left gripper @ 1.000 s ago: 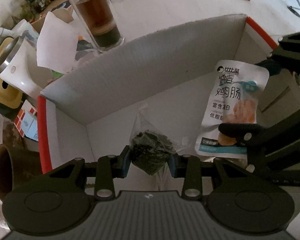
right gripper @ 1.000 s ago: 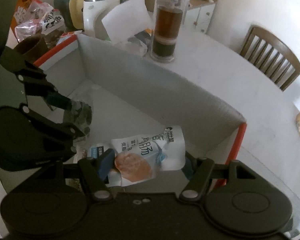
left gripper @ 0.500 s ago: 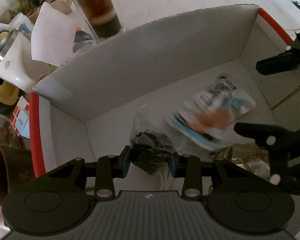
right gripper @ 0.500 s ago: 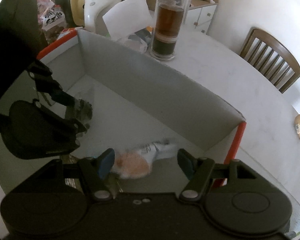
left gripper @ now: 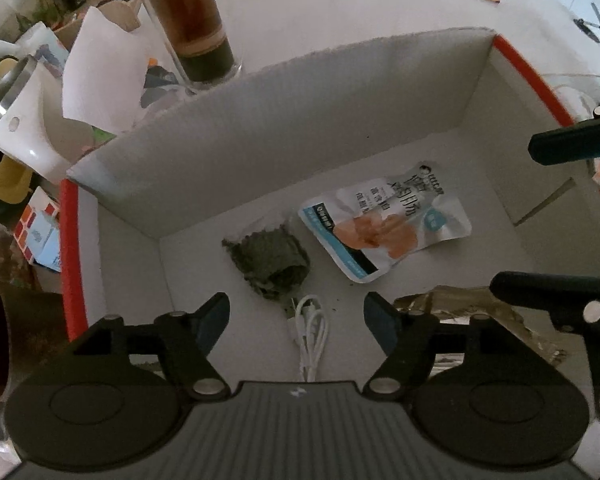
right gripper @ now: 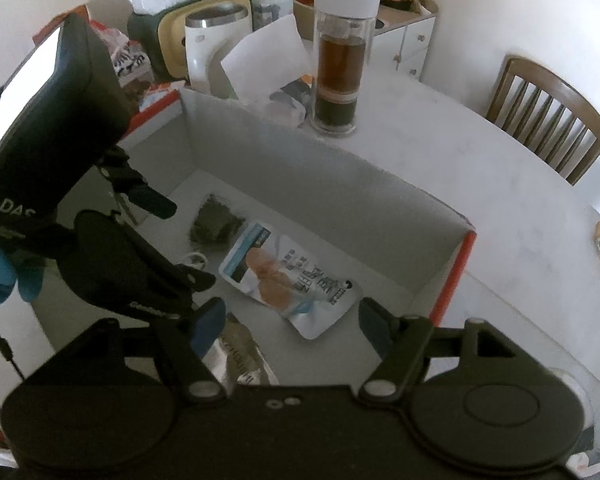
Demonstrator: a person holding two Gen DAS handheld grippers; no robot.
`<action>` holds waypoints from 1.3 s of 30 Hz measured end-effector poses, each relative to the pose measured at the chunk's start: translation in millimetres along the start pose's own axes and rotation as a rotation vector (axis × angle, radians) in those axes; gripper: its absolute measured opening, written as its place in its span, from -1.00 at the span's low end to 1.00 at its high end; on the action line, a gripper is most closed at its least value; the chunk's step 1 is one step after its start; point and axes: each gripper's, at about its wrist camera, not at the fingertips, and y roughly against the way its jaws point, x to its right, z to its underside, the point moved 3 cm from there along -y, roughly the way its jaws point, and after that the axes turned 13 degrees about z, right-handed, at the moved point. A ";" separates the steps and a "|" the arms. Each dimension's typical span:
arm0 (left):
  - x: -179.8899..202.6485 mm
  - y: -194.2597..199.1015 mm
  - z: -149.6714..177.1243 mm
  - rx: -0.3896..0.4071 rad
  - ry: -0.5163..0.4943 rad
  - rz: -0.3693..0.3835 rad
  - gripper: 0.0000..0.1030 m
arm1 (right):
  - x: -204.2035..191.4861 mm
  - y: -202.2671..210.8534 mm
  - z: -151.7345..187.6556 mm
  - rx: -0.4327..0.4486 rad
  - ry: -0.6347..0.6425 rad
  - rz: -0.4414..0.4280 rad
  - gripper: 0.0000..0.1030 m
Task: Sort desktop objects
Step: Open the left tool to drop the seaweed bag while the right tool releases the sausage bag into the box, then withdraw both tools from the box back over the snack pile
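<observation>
Both grippers — left gripper (left gripper: 296, 316) and right gripper (right gripper: 290, 322) — spread and empty, jaws just opened; tea bag (left gripper: 270, 260) and snack packet (left gripper: 384, 220) dropped flat inside box (left gripper: 260, 128); bottle (right gripper: 340, 56) and clutter outside — unsorted.

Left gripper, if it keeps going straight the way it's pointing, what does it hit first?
Probably the coiled white cable on the box floor, lying between the open left gripper fingers; depth is uncertain.
</observation>
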 end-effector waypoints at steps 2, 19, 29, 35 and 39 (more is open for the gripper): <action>0.5 4.9 1.8 0.007 0.006 0.003 0.43 | 2.4 6.1 1.3 0.007 -0.007 -0.008 0.44; 23.0 75.7 27.2 0.125 0.012 0.051 0.43 | 5.7 48.3 10.2 0.043 -0.056 -0.073 0.46; 26.2 108.1 45.0 0.196 0.033 0.085 0.43 | -2.2 80.9 19.7 0.087 -0.047 -0.114 0.55; 32.8 119.9 56.5 0.226 0.024 0.121 0.61 | -1.9 98.0 28.4 0.105 -0.080 -0.110 0.58; 38.1 123.3 63.2 0.239 0.003 0.110 0.82 | -0.9 107.2 34.5 0.120 -0.103 -0.102 0.59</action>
